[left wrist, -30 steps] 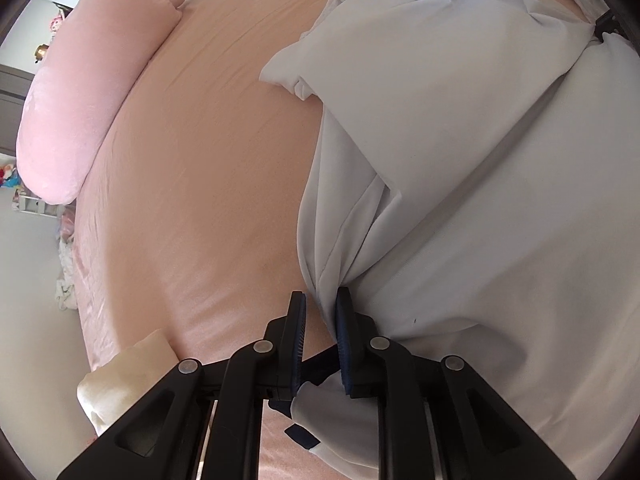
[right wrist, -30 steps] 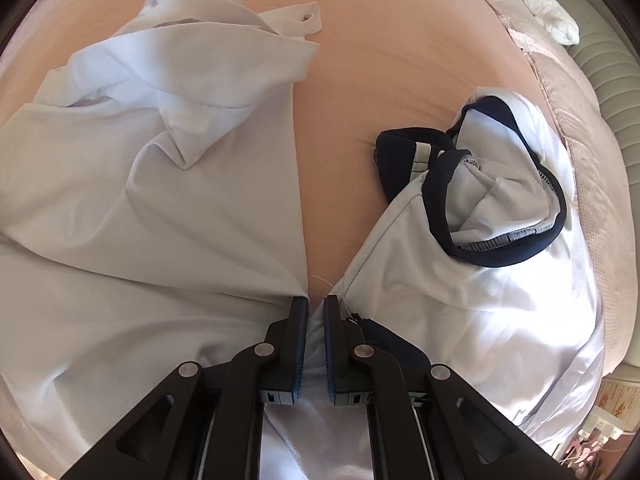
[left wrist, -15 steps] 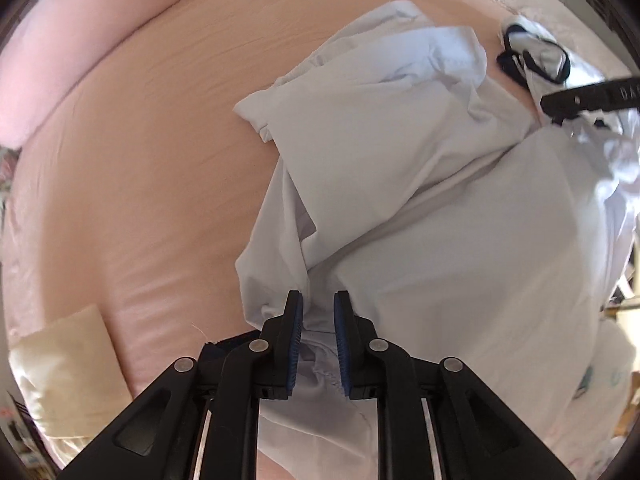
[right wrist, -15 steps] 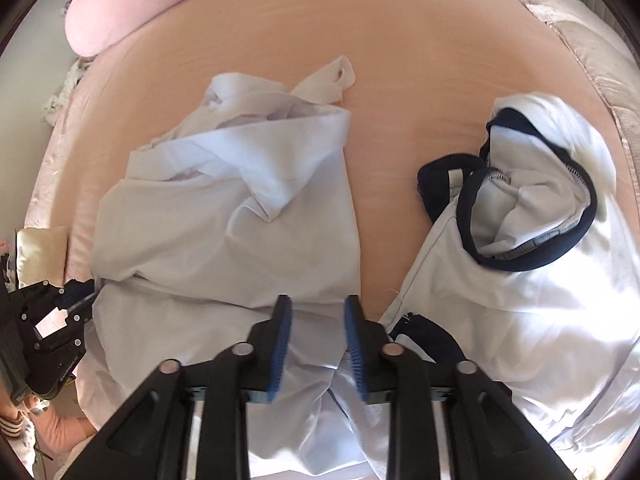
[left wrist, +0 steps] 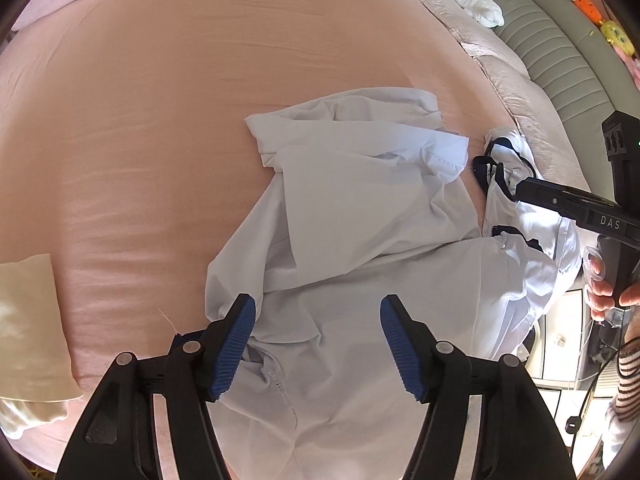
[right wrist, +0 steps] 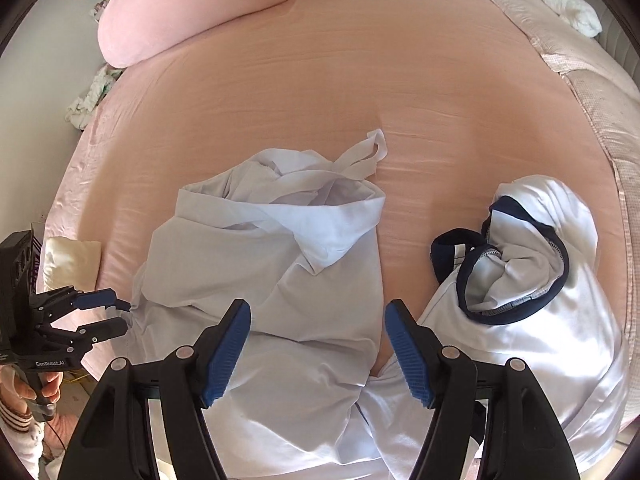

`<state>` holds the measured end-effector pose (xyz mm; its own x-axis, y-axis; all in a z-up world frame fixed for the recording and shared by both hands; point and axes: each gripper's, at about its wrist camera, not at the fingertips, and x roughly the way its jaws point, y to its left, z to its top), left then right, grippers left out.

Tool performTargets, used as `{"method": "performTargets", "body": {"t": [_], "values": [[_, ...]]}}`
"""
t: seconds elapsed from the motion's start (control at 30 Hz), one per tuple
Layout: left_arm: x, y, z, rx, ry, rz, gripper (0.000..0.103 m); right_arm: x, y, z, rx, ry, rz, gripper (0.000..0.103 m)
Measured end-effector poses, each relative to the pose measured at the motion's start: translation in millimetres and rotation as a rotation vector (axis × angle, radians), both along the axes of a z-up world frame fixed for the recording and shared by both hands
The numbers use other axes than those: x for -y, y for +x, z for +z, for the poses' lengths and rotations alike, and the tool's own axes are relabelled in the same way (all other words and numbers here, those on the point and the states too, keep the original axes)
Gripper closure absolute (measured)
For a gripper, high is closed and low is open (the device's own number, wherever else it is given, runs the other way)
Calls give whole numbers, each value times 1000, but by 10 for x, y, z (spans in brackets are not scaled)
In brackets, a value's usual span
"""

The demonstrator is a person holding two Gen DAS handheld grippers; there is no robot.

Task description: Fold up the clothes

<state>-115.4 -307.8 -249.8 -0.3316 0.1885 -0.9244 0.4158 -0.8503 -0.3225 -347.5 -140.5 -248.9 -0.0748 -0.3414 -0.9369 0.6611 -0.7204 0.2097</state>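
Peach-pink cotton sheet [right wrist: 320,92] covers the whole bed, and the task's piece — a pale grey-white crumpled cloth garment [right wrist: 280,280] — lies on it just ahead of both tools, its loose strap loop [right wrist: 372,148] pointing toward 12 o'clock in the right wrist view. At 3 o'clock of it, apart by a strip of bare sheet, sits a white satin garment with navy-blue trim [right wrist: 532,280], bunched up with its collar open; low in the frame the two garments meet. A long pink plush bolster pillow [right wrist: 180,12] lies at 11 o'clock along the far edge, a small cream cushion [right wrist: 72,260] at 9 o'clock, and a white fluffy bundle [right wrist: 572,4] at 1 o'clock on the quilted pink bedspread [right wrist: 592,92].

The right gripper [right wrist: 318,340] hangs over the grey-white garment with its blue-padded jaws spreading wide; cloth shows beneath the gap, but the pads grip nothing. The left gripper [left wrist: 318,340] does the same above the garment's near part [left wrist: 340,280] — jaws opening, nothing pinched. In the right view it appears at 9 o'clock, its fingertips at the cloth's edge, whether touching I cannot tell. A hand [left wrist: 604,288] in a striped sleeve holds the right tool's handle at 3 o'clock in the left view.
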Motion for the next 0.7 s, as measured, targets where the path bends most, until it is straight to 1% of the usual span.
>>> {"method": "performTargets", "body": {"t": [0.07, 0.2, 0.27, 0.37, 0.47, 0.6, 0.7], "values": [[37, -14, 35, 1, 13, 21, 40, -19, -62, -6, 14, -2, -13, 34], [134, -130, -22, 1, 31, 51, 40, -85, -215, -145, 54, -9, -42, 34], [180, -202, -72, 4, 26, 52, 40, -91, -263, -233, 57, 5, -48, 34], [241, -296, -185, 29, 17, 63, 40, -80, -313, -364, 65, 22, -59, 34], [318, -371, -308, 57, 49, 88, 40, -45, -376, -495, 84, 33, -73, 34], [420, -458, -431, 73, 79, 124, 40, 28, -463, -605, 81, 38, -85, 34], [502, -515, -477, 76, 101, 142, 40, 76, -525, -636, 84, 15, -96, 34]]}}
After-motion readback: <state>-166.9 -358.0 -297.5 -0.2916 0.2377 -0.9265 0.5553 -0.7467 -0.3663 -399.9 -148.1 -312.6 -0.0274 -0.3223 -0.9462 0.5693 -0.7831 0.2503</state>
